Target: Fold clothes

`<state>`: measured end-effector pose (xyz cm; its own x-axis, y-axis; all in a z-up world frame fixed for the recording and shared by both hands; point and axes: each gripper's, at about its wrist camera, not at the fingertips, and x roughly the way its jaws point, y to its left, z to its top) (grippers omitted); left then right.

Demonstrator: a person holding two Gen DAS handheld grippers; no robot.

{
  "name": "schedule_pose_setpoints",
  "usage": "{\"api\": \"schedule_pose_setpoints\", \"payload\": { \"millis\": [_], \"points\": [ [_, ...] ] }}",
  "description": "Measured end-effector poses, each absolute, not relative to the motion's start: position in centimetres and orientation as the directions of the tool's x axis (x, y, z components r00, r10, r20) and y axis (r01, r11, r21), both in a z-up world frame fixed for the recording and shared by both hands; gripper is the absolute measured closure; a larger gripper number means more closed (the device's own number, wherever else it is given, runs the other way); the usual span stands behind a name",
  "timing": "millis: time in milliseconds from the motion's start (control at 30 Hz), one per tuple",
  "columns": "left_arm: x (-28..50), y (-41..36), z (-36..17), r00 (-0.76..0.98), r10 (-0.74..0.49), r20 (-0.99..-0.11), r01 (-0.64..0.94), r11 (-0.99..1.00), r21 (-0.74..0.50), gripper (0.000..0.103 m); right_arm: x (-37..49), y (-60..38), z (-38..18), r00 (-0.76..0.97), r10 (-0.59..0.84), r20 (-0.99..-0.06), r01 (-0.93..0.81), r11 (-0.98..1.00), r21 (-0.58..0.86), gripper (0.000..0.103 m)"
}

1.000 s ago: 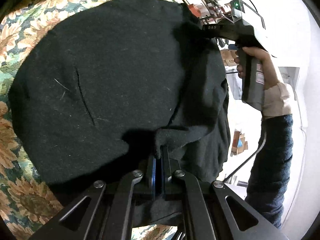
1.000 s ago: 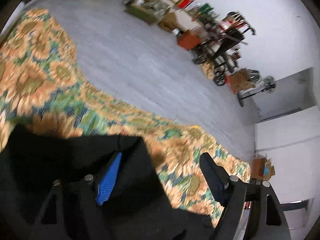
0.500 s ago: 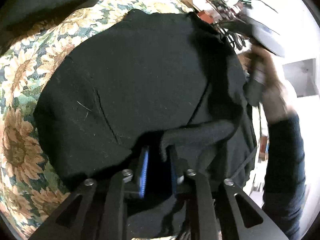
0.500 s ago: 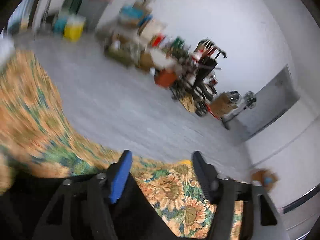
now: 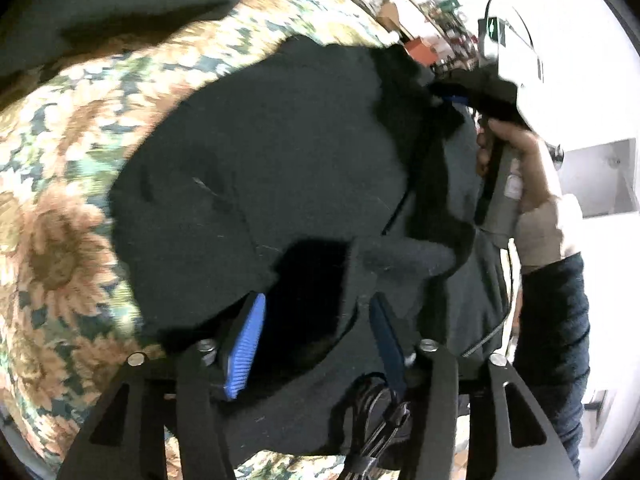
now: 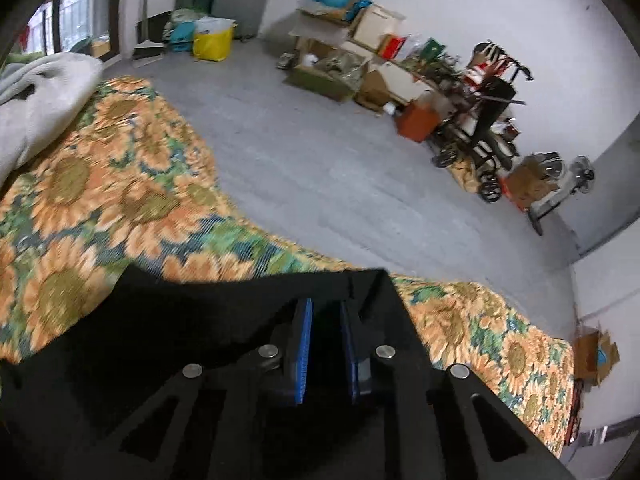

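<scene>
A black garment (image 5: 260,168) lies spread on the sunflower-patterned cover (image 5: 52,248). My left gripper (image 5: 318,304) stands open over its near edge, blue pads (image 5: 248,336) wide apart, and a raised fold of the cloth (image 5: 400,256) sits loose just past the right finger. In the right wrist view my right gripper (image 6: 325,306) is shut on the garment's (image 6: 200,320) far corner, with black fabric between its nearly touching pads (image 6: 304,352). The left wrist view shows that right gripper (image 5: 452,98) at the garment's far right, held by a hand (image 5: 516,152).
A dark green cloth (image 5: 100,8) lies at the cover's far left. A pale grey blanket (image 6: 40,92) rests on the cover's (image 6: 120,184) back corner. Beyond the edge are grey floor (image 6: 320,152), cardboard boxes (image 6: 340,76), a yellow bag (image 6: 212,42) and a stroller (image 6: 488,120).
My left gripper has opened and let go of the garment's fold. My right gripper, open a second ago, has closed on the garment's far corner.
</scene>
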<state>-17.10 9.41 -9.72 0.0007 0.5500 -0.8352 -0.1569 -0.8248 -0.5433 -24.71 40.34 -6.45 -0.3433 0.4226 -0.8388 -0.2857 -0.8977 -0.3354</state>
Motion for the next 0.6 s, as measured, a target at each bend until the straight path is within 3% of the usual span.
{"api": "schedule_pose_setpoints", "payload": {
  "millis": [133,333,533,600],
  "points": [
    [-16.7,8.8,-9.3,0.002,0.553,-0.833,-0.178,-0.819,-0.545,0.048,-22.8,40.8,-4.2,-0.369,0.320,-0.872,-0.322,-0.925,-0.203,0.068],
    [-16.3,8.6,-9.2,0.012,0.535,-0.845,-0.220,-0.823,-0.524,0.048,-13.3,39.9,1.5,-0.499,0.254,-0.829,-0.304,-0.947,-0.107,0.059],
    [-15.2,8.1,-9.0,0.012,0.499,-0.867,-0.297,-0.826,-0.479,0.048,-4.1,39.0,1.3,-0.504,0.168,-0.847,-0.315,-0.949,-0.001,0.041],
    [-14.5,7.9,-8.9,-0.028,0.477,-0.879,-0.317,-0.838,-0.444,0.057,-2.0,38.2,-0.3,-0.470,0.143,-0.871,-0.313,-0.950,0.012,0.037]
  ]
}}
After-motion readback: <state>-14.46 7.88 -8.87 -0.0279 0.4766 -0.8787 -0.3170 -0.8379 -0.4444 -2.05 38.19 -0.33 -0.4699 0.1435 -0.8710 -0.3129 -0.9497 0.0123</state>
